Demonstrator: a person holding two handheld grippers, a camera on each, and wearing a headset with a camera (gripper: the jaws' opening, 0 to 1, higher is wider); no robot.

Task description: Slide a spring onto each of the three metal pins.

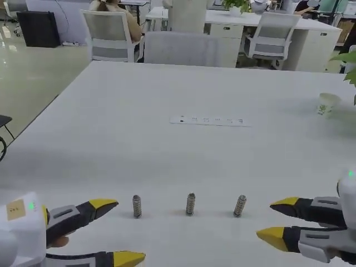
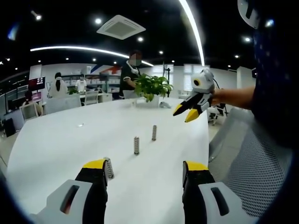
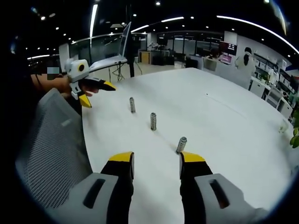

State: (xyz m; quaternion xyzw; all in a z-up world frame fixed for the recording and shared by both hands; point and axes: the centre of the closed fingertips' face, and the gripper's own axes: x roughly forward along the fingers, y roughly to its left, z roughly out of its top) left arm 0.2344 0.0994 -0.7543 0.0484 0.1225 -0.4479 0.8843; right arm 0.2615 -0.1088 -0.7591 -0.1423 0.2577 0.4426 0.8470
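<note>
Two claws, both spread and empty.
We hold the left claw [image 1: 128,231] and the right claw [image 1: 266,220] level, tips pointing inward toward each other.

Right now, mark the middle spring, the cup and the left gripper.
middle spring [image 1: 191,204], head view, mid-coil.
cup [image 1: 327,103], head view, side wall.
left gripper [image 1: 130,230], head view, midway between its fingertips.

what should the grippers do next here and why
Probably just draw both grippers back; the job looks done. The left spring, middle spring and right spring stand upright in a row on the table, apparently already threaded, and the left gripper and right gripper are open and hold nothing.
</note>
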